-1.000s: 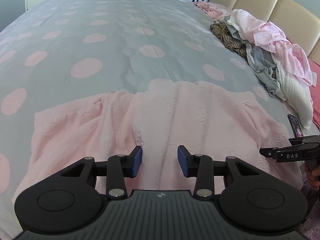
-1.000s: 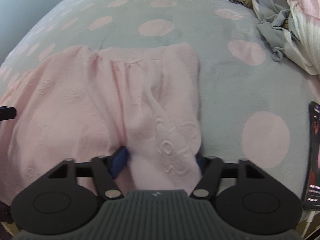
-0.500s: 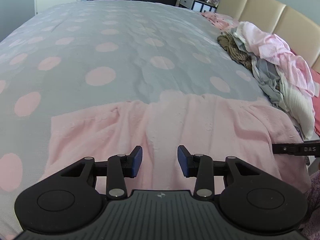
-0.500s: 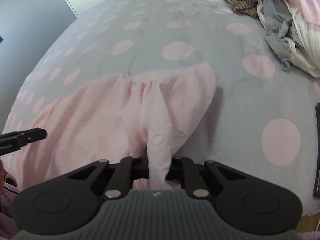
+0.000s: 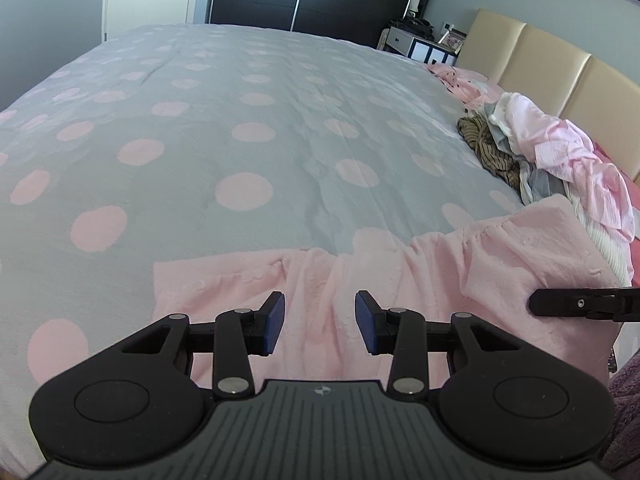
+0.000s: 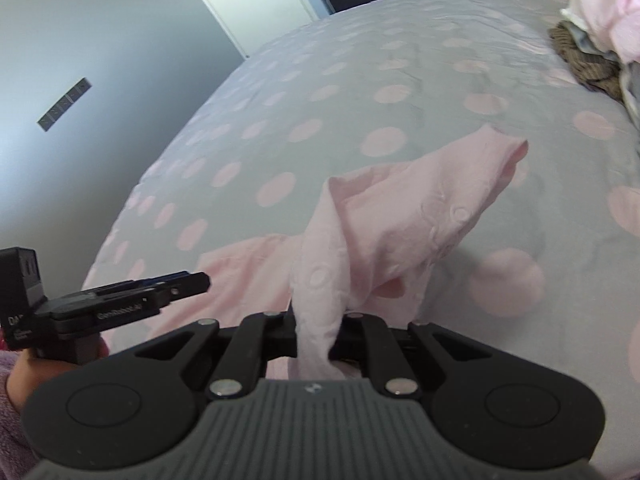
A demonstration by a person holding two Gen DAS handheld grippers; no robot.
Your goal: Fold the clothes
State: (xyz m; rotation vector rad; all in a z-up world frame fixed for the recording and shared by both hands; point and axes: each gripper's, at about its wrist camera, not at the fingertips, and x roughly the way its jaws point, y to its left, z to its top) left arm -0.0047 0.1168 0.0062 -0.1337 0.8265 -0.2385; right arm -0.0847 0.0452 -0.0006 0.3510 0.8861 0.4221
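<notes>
1. Pinching a bunched edge of the pink garment (image 6: 384,232), the right gripper (image 6: 316,340) has its jaws closed tight on the cloth and holds that side lifted off the bed (image 6: 360,60) — the fabric rises in a tent just ahead of its fingers.
2. Just left of it, the left gripper (image 5: 320,320) hovers with jaws standing wide and nothing between them; the rest of the garment lies flat on the spotted cover directly beneath and ahead of its blue pads (image 5: 274,322).
3. My judgement: a fold is under way, with the raised side meant to travel across the flat part. To do it well, carry the held edge leftward over the body of the garment, keeping it taut enough that it does not drag wrinkles along.
4. The open gripper could press down near the intended crease line — that would stop the lower layer sliding.
5. Lay the edge down so the borders line up before letting go.
6. Farther ahead and to the right, a pile of clothes (image 5: 552,160) sits beside the headboard (image 5: 532,64), well apart from the work.
</notes>
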